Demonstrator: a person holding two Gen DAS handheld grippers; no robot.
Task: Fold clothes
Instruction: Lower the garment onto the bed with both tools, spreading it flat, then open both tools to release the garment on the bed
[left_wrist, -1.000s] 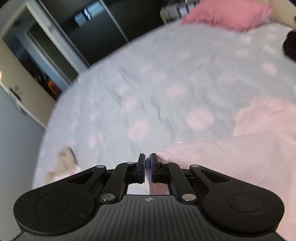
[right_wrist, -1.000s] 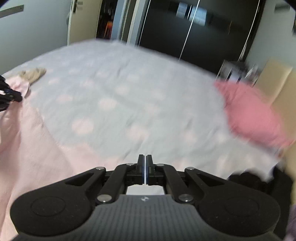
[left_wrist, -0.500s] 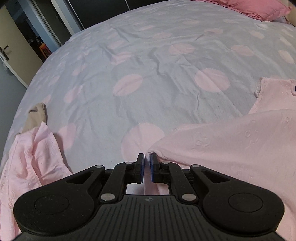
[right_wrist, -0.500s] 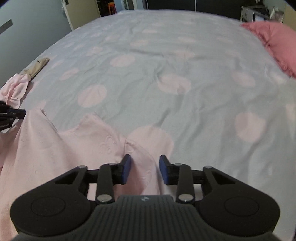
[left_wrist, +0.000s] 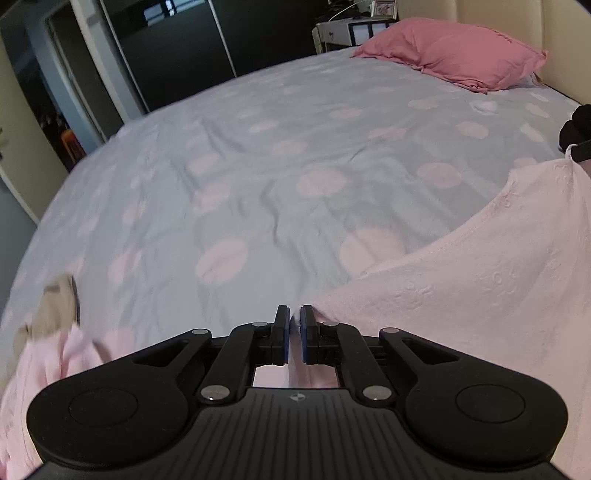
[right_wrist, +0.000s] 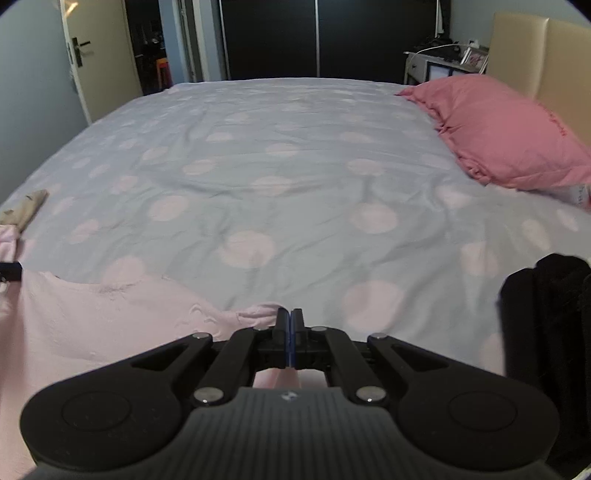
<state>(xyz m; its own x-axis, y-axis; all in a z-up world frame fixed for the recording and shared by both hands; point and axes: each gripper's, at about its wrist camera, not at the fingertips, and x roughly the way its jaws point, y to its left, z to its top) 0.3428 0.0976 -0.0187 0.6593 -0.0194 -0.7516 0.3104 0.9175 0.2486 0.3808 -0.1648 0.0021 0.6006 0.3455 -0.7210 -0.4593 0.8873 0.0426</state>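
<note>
So both tongs are pinched down on the same pink garment (left_wrist: 480, 295) right now. The left gripper (left_wrist: 294, 325) has its pads nearly together with a corner of the cloth caught between them. The right gripper (right_wrist: 291, 325) is squeezed tight on the other end of that top edge, where a little crumple of fabric bunches at the tips.

The garment hangs and drapes between the two. In the left view it fills the 3 to 5 o'clock area. In the right view it spreads from 7 to 9 o'clock, with the other tong just poking in at the 9 o'clock edge.

Handling-wise, I'd guess it's light, soft and floppy. It has a raised embossed texture, so probably not slippery. It'll sag in the middle unless both ends stay spread. Corners or the hem look like the sensible places to hold, and that's where the grips are.

Room-wise it's pretty generous. The bedspread (right_wrist: 295, 184), grey with pink dots, is wide open from 10 to 2 o'clock in both views, only lightly wrinkled.

Things to steer around:
- a pink pillow (right_wrist: 509, 136) up at 2 o'clock
- a dark bundle (right_wrist: 546, 314) at 4 o'clock in the right view; can't tell what it is
- another pink heap with a beige piece (left_wrist: 55, 302) at 8 o'clock in the left view, near the bed's edge
</note>
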